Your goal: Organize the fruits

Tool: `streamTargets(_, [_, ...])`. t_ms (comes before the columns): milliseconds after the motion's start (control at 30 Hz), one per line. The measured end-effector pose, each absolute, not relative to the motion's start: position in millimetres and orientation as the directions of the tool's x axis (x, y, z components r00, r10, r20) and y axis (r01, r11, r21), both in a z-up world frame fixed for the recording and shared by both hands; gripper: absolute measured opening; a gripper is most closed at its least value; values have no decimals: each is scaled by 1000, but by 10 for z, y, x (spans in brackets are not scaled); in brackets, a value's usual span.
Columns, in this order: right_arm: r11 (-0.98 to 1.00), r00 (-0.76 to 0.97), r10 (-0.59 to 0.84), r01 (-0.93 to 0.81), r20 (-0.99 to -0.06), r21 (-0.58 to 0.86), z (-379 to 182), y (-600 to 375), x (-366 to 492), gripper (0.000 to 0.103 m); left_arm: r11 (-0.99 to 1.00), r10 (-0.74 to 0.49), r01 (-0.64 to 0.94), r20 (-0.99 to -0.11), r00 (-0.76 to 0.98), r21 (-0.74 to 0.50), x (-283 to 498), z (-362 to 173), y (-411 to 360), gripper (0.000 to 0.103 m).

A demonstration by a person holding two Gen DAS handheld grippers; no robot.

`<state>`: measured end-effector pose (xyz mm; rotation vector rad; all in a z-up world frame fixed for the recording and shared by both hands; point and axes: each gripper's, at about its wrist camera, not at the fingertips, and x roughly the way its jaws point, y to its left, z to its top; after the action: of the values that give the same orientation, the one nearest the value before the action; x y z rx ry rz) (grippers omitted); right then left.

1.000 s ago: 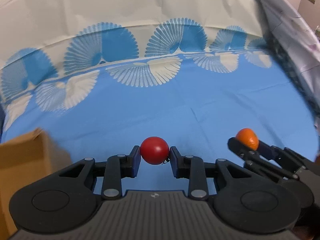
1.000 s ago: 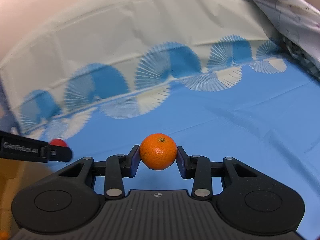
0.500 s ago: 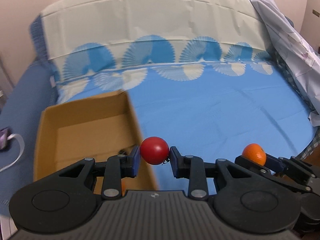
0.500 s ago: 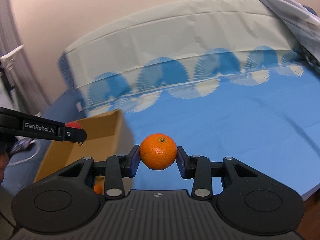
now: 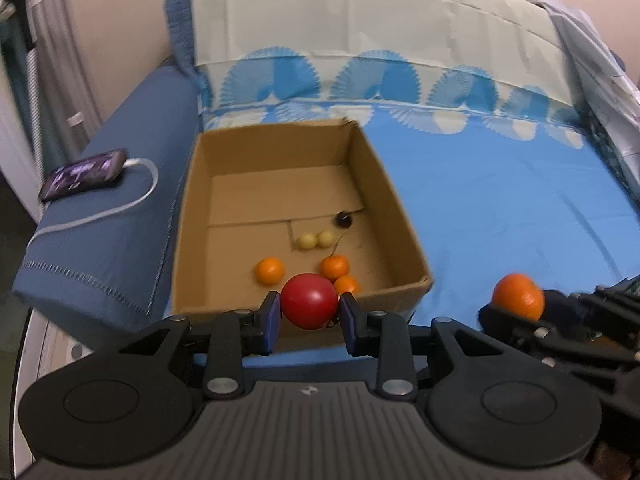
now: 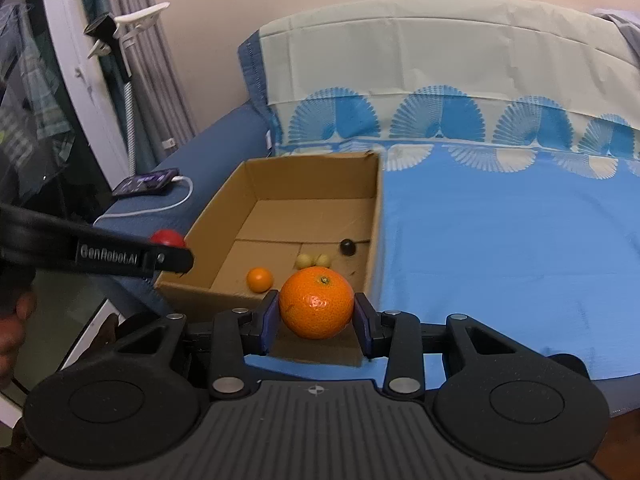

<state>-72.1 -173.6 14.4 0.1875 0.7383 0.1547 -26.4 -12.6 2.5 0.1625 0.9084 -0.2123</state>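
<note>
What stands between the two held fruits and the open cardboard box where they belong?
Nothing visible. The left claw grips the red fruit at the cardboard box's near wall; the right claw grips the orange. The box is open-topped with bare floor beside the fruits inside.

The cardboard box (image 5: pixel 372 184) is open at the top, with four upright walls bounding entry from the sides. Its far half and left side are bare floor. Small fruits (image 5: pixel 320 258) cluster near the front right corner. Right of the box, the blue bed sheet (image 5: pixel 520 208) lies unobstructed. Left of it, a phone (image 5: pixel 82 174) and white cable (image 5: pixel 140 196) occupy the dark blue bolster (image 5: pixel 112 248).
</note>
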Motion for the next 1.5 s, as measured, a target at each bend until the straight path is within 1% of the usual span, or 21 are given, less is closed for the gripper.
streamTargets(333, [980,743,196,-128,-640,151,257,-1475,-773,40,980,-124,199,-792,598,-3,-387,-45,135,35])
streamTargets(800, [980,709,195,-123,-677,154,144,-1447,-636,40,983,-124,184,-809,574,-20,-249,-152,145,35])
streamTargets(1167, [984,681,177,-142,-711,109,-68,-1399,-241,40,991,-90,137,-821,563,-14,208,-219,283,35])
streamTargets(1300, [983,663,181,-136,-727,121,-196,-1377,3,40,992,-80,127,-826,558,-10,462,-266,293,35])
streamTargets(1367, [984,660,177,-132,-730,120,-261,-1360,146,40,992,-86,126,-833,547,-20,595,-311,302,33])
streamTargets(1400, [984,658,177,-132,-732,119,-292,-1353,222,40,992,-95,122,-838,537,-34,678,-337,315,27])
streamTargets(1433, [984,656,175,-130,-734,118,-318,-1346,292,40,991,-111,122,-842,529,-55,742,-357,334,23])
streamTargets(1500, [984,658,179,-126,-731,127,-347,-1338,431,40,985,-167,116,-845,508,-125,878,-391,408,20])
